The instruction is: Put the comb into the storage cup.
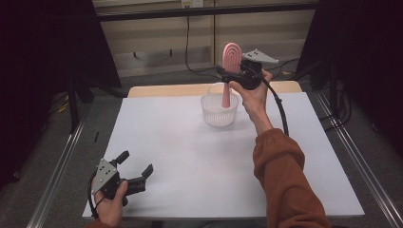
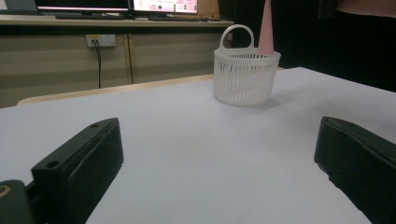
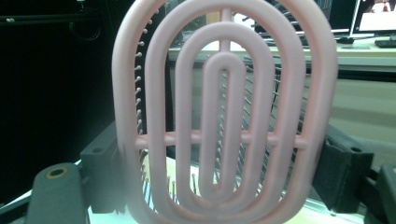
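Above the far middle of the table, a pink hairbrush (image 1: 231, 58) stands upright, its oval head of nested loops raised high and its handle reaching down into a white slotted basket (image 1: 219, 113). The right gripper (image 1: 234, 75) is clenched on the brush just below the head, a jaw pressing on each side; in the right gripper view the brush head (image 3: 224, 112) stands close before the camera, thin bristles showing through its openwork, with a black jaw at either edge. The person's right hand (image 1: 254, 95) holds that gripper over the basket's far right rim, an orange sleeve (image 1: 280, 175) running back toward the bottom of the high view, and a black cable (image 1: 281, 111) trails down from the gripper.

In the left gripper view the basket (image 2: 245, 77) sits on the white table top (image 1: 190, 156), a looped handle rising from its far rim and the brush handle (image 2: 266, 28) poking up inside its right side.

Well apart, at the near left corner of the table, the left gripper (image 1: 139, 168) rests low in the person's left hand (image 1: 113, 206), its jaws spread wide with nothing between them.
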### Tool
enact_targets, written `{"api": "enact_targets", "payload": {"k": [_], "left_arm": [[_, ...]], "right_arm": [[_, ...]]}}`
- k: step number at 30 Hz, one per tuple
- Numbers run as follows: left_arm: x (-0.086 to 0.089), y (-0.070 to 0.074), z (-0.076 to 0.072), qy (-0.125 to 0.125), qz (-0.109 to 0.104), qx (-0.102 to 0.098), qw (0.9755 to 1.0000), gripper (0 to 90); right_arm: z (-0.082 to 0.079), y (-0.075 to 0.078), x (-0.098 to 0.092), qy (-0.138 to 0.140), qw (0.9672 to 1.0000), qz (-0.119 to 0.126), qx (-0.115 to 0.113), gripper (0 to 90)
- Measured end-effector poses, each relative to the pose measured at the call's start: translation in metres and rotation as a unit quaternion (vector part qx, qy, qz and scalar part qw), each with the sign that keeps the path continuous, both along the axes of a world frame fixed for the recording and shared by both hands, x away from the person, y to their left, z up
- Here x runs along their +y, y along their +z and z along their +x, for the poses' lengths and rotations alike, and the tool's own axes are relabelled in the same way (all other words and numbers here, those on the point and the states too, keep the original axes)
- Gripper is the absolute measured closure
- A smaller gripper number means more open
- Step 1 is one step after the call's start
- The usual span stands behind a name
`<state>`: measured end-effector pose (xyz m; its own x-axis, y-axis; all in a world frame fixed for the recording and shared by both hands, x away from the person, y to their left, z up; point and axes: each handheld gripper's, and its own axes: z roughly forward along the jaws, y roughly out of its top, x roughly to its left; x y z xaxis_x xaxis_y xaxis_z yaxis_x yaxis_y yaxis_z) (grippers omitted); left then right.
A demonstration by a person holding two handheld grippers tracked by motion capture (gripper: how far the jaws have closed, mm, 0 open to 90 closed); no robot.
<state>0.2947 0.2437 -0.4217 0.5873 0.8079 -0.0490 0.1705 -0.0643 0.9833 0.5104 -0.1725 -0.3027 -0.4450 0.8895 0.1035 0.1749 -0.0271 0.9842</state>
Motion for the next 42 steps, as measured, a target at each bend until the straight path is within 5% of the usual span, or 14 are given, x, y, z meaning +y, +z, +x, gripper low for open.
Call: {"api": "enact_targets", "payload": {"k": [42], "left_arm": [[0.0, -0.001, 0.0, 0.001, 0.001, 0.004, 1.0, 1.4]], "right_arm": [[0.004, -0.065, 0.001, -0.017, 0.9989, 0.02, 0.039, 19.1]]}}
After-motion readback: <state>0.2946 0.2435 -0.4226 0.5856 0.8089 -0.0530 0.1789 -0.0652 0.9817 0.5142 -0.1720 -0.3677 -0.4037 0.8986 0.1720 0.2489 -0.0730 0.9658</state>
